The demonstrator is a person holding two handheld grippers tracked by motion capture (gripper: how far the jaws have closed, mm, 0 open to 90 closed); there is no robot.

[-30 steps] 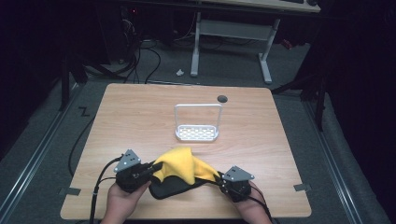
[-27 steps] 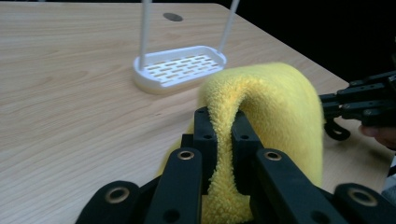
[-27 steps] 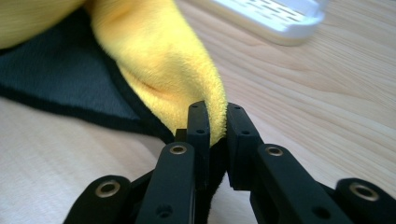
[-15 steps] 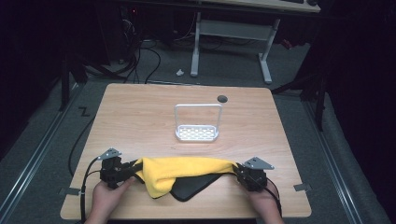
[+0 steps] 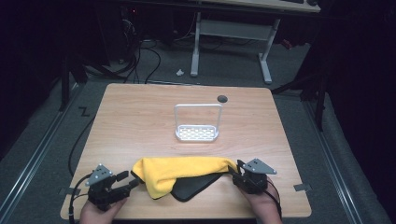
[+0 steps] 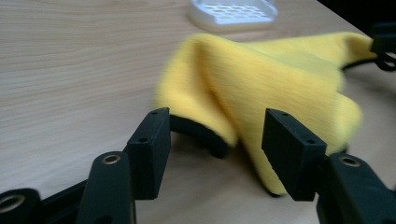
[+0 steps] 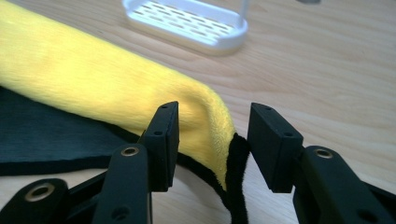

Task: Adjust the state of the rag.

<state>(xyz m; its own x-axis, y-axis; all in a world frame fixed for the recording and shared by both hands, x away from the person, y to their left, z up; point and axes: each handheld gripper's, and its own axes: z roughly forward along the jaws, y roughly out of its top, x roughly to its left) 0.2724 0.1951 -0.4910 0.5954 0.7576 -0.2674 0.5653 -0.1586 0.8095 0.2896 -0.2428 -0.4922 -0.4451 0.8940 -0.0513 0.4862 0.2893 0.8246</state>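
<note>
Two hand-held grippers sit at the near edge of my bench, one at each end of the cloth. My left hand-held gripper (image 5: 122, 183) has its jaws spread wide with nothing between them; in its own view the yellow cloth (image 6: 275, 84) lies just ahead of the jaw tips, apart from them. My right hand-held gripper (image 5: 236, 171) also stands open, its jaws set on either side of the cloth's end, where the yellow face meets a black edge (image 7: 236, 177); I see a gap on both sides, so it isn't pinching. The cloth (image 5: 184, 170) is stretched sideways between the two, yellow on top, with its black underside (image 5: 194, 186) showing toward me. Beyond it, near the middle of the bench (image 5: 135, 116), stands a white perforated tray (image 5: 197, 133) with an upright wire handle.
</note>
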